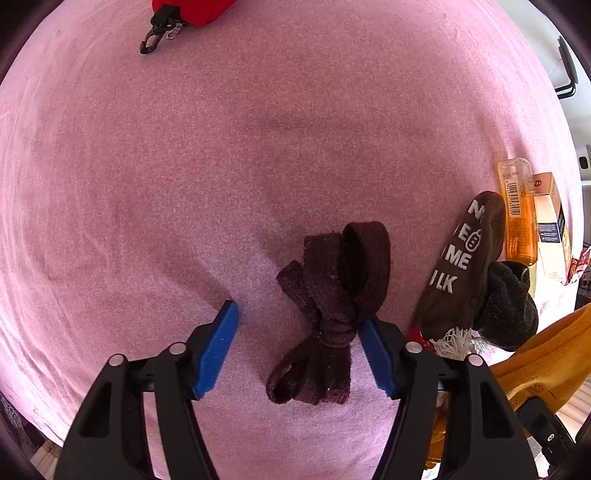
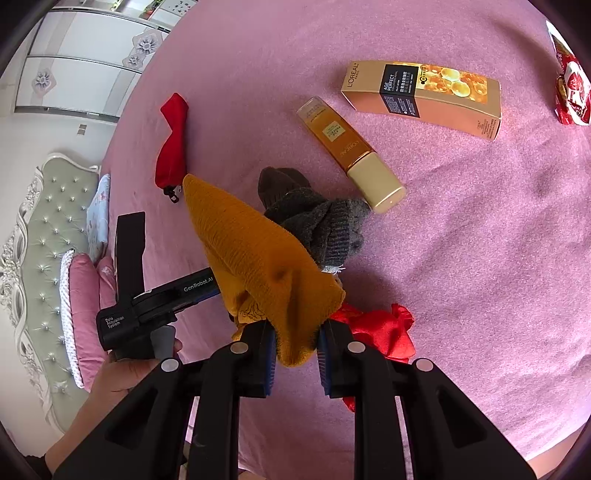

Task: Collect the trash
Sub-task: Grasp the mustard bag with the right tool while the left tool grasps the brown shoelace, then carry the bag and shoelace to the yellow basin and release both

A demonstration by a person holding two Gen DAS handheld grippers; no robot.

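My left gripper (image 1: 297, 325) is open over the pink bed sheet (image 1: 258, 147), its jaws on either side of a knotted maroon sock bundle (image 1: 332, 314) that lies on the sheet. My right gripper (image 2: 295, 343) is shut on a mustard-yellow knit sock (image 2: 258, 258) and holds it lifted above the sheet. A brown sock with white lettering (image 1: 465, 266) and a dark grey sock (image 2: 325, 221) lie in a pile beside it. An amber L'Oreal bottle (image 2: 347, 147), its gold box (image 2: 424, 98) and a red snack wrapper (image 2: 570, 92) lie further out.
A red pouch with a black clip (image 2: 171, 144) lies at the left, also at the top of the left wrist view (image 1: 188, 11). Red fabric (image 2: 384, 328) lies under the right gripper. The bed's padded headboard (image 2: 48, 236) and pillows are at far left.
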